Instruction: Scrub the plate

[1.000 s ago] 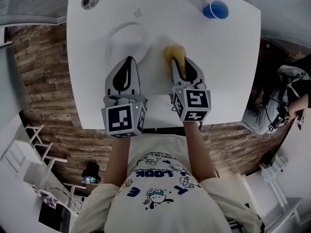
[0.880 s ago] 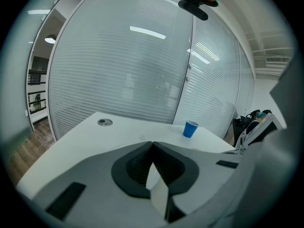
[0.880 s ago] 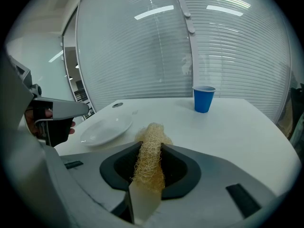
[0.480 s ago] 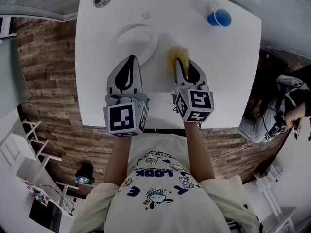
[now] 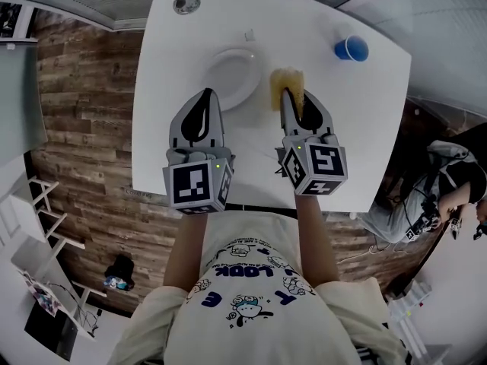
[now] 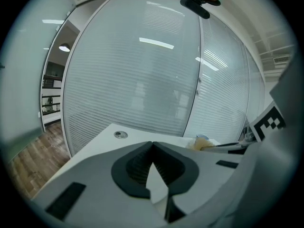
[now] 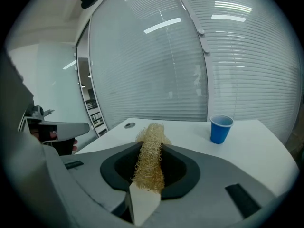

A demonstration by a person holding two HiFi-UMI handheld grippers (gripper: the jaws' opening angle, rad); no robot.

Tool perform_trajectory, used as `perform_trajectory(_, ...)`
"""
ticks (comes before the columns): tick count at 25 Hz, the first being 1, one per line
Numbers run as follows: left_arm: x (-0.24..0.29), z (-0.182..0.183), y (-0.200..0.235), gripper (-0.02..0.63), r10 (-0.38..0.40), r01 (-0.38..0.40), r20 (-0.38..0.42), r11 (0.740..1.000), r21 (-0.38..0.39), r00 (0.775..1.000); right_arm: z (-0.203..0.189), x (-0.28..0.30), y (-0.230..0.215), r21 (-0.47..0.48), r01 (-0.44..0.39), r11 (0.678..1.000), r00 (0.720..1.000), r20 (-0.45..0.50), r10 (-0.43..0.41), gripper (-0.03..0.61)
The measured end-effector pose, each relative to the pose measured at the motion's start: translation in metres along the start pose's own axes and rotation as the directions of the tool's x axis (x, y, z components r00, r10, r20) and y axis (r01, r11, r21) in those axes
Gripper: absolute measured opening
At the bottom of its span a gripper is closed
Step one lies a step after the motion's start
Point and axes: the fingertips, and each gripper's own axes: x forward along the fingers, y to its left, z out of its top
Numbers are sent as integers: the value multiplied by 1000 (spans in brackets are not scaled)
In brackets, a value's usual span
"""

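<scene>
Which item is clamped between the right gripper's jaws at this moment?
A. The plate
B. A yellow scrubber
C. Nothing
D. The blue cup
B: in the right gripper view, the right gripper has its jaws pressed on the fibrous yellow scrubber, while the cup and plate lie apart from it.

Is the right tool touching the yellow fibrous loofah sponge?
Touching: the right gripper view shows the right tool clamped on the yellow fibrous loofah sponge from both sides.

Plate [image 5: 236, 71]: near left rim hidden behind my left gripper [image 5: 202, 97]. Scrubber [image 5: 288, 80]: near end buried between right gripper [image 5: 297, 97] jaws. Small object [image 5: 249, 34] beyond the plate, too small for me to identify. Person [image 5: 449, 192] at right, cut by edge.
</scene>
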Motion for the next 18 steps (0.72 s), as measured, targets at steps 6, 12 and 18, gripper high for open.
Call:
perform_trajectory(6,-11,10,17,26,58,-58,23,998,3,998,24,11,16,-37,-39,999,999,27,40,114)
perform_trajectory(12,-20,12,40,26,105,-104,30,994,-26,994,35,23,36,-74,-68,995,997,31,70,114)
perform_trajectory(18,-22,8,54,26,132,-131,14,991,-40,991,44,38,48,-104,-96,990,995,23,99,114)
